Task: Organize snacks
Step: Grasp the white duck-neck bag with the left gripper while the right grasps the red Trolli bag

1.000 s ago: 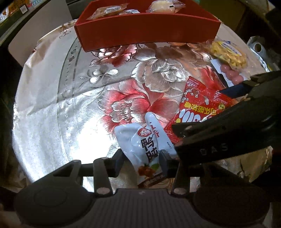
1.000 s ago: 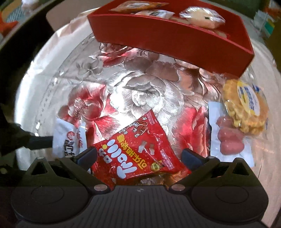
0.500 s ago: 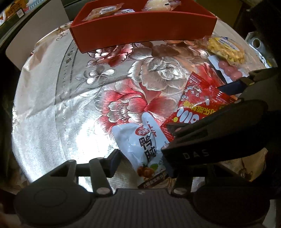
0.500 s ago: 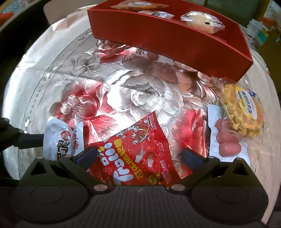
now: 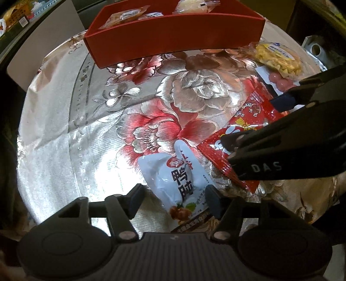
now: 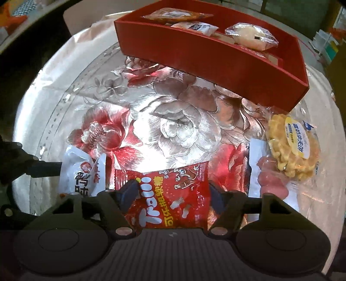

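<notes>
Left gripper point(image 5: 174, 197) fingers spread around white packet point(image 5: 175, 179) at lower centre, right gripper point(image 6: 173, 195) fingers pinching red Trolli bag point(image 6: 170, 194) at lower centre, both on floral cloth point(image 6: 183, 127), red tray point(image 6: 216, 56) with snacks at top.

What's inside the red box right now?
The red box holds an orange-brown packet, a small white packet and a clear-wrapped pale bun. Its near wall hides the floor and anything lying lower.
</notes>
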Demonstrator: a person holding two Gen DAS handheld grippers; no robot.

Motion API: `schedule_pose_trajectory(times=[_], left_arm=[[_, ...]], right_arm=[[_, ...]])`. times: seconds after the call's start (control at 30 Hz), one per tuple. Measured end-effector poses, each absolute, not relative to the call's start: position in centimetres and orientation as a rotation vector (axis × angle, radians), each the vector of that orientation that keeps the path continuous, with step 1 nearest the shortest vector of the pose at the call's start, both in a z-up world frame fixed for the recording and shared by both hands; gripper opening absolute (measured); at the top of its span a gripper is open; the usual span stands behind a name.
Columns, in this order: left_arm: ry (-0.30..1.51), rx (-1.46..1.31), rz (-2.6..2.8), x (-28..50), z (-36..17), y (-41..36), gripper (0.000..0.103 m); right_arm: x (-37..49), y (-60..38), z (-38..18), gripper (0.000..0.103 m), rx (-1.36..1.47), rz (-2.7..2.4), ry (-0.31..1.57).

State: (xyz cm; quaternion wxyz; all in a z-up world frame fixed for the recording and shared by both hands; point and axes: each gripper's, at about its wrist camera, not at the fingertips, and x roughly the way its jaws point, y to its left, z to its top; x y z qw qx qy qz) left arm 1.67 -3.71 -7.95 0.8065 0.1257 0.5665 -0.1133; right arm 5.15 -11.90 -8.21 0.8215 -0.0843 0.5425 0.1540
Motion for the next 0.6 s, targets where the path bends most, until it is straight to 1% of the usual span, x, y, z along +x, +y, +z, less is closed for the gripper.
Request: schedule_pose_trajectory(times=[0.1,0.2,0.37,0.6], left_arm=[[1.209,0.273,-0.243,1.7,-7.9,-3.7,0.058],[1.203,0.285,-0.245,1.7,-7.9,-3.8,0.058],[1.196,0.297,-0.249,1.6,-7.9,-3.9,0.058],[1.197,0.294,-0.253,1.7,-7.9,-3.9,0.058]], right_arm=[[4.9,-11.6,-7.7,0.065,-0.208,0.341,1.129],[4.9,-11.7,-7.4,0.061,-0.203,0.35,1.119],[5.3,-11.6,-7.0,0.059,-0.212,0.347,1.099],[6.7,-12.3,-6.9,0.059,-0.202,0.32,1.086]])
